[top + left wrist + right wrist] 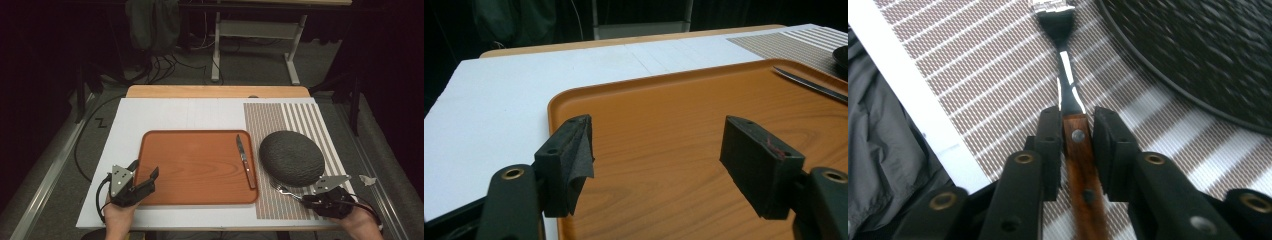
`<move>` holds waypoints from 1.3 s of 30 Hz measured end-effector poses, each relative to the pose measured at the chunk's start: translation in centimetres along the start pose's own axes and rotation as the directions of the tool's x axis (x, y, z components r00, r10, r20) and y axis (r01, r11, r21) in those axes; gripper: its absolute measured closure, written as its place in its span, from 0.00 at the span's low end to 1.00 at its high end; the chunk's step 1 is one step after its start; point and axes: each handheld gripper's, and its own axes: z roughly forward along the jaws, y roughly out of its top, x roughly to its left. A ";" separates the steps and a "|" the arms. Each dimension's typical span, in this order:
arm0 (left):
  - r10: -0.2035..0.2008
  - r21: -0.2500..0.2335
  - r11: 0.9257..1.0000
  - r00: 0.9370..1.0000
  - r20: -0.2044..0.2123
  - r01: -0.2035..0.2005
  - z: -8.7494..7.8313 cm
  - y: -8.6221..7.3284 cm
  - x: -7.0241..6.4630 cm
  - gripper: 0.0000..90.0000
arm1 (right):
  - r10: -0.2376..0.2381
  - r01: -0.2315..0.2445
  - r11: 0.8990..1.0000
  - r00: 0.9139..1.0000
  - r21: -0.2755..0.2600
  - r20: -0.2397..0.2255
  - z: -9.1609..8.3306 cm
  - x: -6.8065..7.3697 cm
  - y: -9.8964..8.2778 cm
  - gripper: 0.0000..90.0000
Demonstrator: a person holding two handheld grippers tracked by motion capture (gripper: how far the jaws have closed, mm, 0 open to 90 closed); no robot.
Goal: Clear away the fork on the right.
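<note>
No writing, label, brand, number or sign can be read anywhere; the orange tray bears only wood grain; the striped placemat to the right of the tray carries plain lines and no lettering; the knife lying at the tray's right edge shows no legible mark on its blade or handle.

Two black grippers: left gripper, right gripper. Grey three-cornered plate with small holes on each, black cable trailing behind. Brass-coloured rivets on the arms, thick black pads, one with reddish marks.
</note>
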 end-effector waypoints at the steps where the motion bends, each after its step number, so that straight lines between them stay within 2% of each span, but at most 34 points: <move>1: 0.000 0.000 1.000 1.000 0.000 0.000 0.0 0.0 0.0 0.33 | 0.000 0.000 1.000 1.000 0.000 0.000 0.0 0.0 0.0 0.87; 4: -0.003 -0.004 1.000 1.000 -0.002 0.003 -0.1 0.0 0.1 0.33 | -0.020 0.020 1.000 1.000 0.002 -0.017 0.5 0.3 0.9 0.87; 10: -0.002 -0.003 1.000 1.000 -0.001 0.002 -0.1 0.0 0.1 0.33 | -0.051 0.051 0.999 0.999 -0.004 -0.018 0.8 0.4 1.3 0.88; 17: -0.002 -0.001 1.000 1.000 -0.001 0.002 -0.1 0.0 0.1 0.33 | -0.043 0.043 0.999 0.999 -0.031 -0.015 1.0 0.6 1.4 0.88; 20: -0.003 -0.001 1.000 1.000 -0.001 0.003 -0.1 0.0 0.1 0.33 | -0.047 0.047 0.998 0.999 -0.037 0.005 1.1 0.9 1.6 0.88; 25: -0.003 -0.003 1.000 1.000 -0.001 0.003 -0.1 0.0 0.1 0.33 | -0.050 0.050 0.998 0.999 -0.045 -0.003 1.1 1.1 1.9 0.88; 31: -0.002 -0.003 1.000 1.000 0.000 0.002 -0.1 0.0 0.1 0.33 | -0.059 0.058 0.995 0.998 -0.083 -0.006 0.4 1.3 2.5 0.88; 39: -0.002 -0.003 1.000 1.000 0.001 0.002 -0.1 0.0 0.1 0.33 | -0.044 0.043 0.992 0.999 -0.116 -0.002 -0.2 1.3 3.3 0.88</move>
